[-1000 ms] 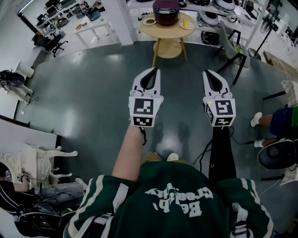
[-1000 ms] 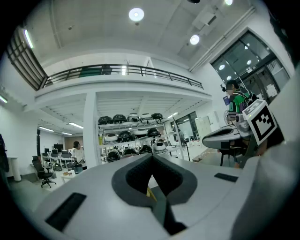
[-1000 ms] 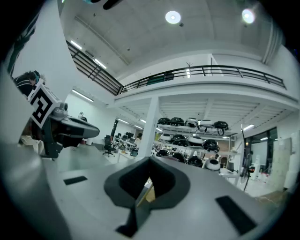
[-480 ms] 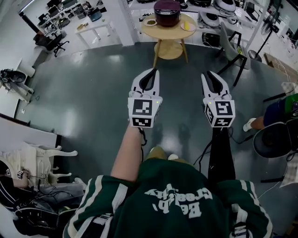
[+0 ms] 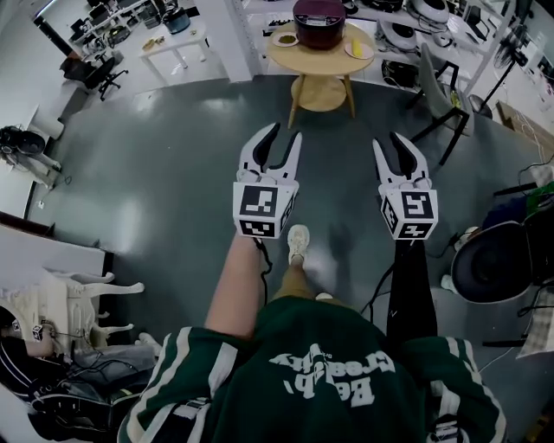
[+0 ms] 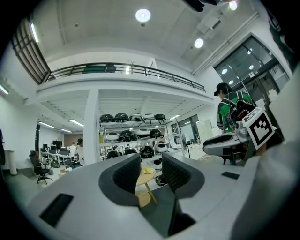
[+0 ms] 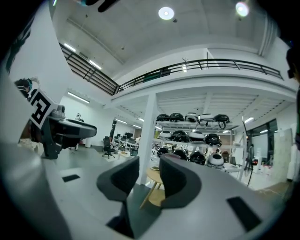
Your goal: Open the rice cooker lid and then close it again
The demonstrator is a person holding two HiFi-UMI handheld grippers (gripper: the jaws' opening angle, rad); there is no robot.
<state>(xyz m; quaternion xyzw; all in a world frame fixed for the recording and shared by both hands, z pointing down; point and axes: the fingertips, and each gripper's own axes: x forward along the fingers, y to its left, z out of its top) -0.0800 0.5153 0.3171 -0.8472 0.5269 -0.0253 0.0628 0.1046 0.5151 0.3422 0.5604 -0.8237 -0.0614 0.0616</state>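
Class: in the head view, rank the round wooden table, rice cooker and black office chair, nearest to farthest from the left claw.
1. Round wooden table, straight ahead of the left claw, whose empty jaws are opening.
2. Rice cooker, on that table.
3. Black office chair, far left.

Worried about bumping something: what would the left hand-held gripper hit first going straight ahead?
The left hand-held gripper, jaws opening with nothing between them, has open space over grey floor ahead; first in line is probably the round wooden table carrying the dark rice cooker, though depth is unclear.
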